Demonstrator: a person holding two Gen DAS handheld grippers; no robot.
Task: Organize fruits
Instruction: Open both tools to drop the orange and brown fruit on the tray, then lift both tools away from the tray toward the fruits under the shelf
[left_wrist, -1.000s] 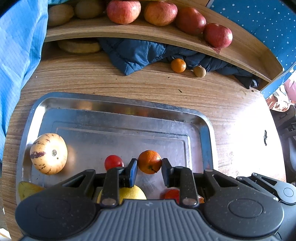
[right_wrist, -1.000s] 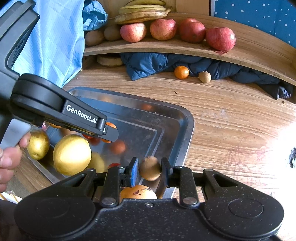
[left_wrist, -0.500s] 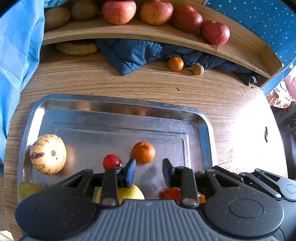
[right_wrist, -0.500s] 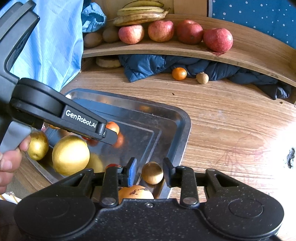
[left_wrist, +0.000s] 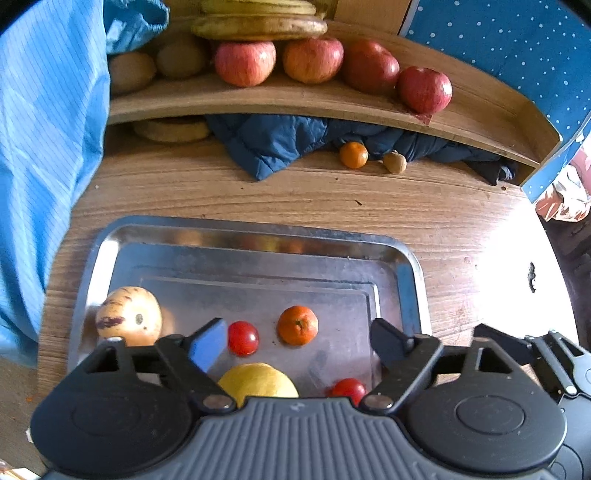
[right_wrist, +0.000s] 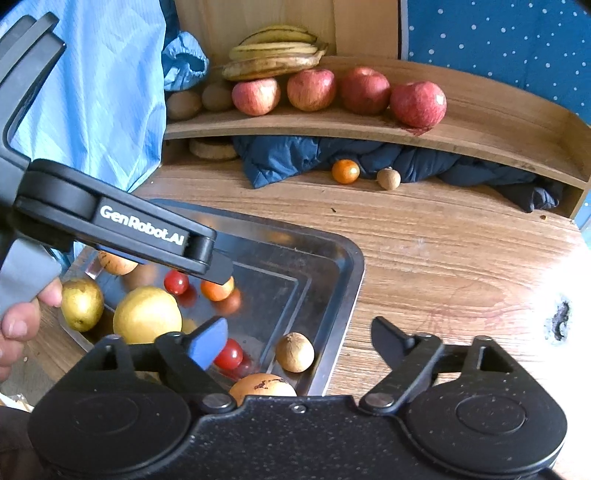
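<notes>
Both claws hang wide open and empty over the metal tray (left_wrist: 406, 258): the left claw (left_wrist: 299, 336) above a mandarin (left_wrist: 297, 325), the right claw (right_wrist: 299, 341) above a small brown fruit (right_wrist: 294, 352) in the tray's corner. Tomatoes, a lemon and a striped melon also lie in the tray. By my judgement the sorting is partly done: another mandarin (left_wrist: 354, 155) and a brown fruit (left_wrist: 394, 162) sit on the bench by the blue jacket.

The left wrist camera looks down from close above the metal tray (left_wrist: 413, 273), facing the shelf (left_wrist: 295, 99) at 12 o'clock. The right wrist camera sits over the tray's right edge, facing likewise. Both share tray, shelf and table (right_wrist: 443, 251).
</notes>
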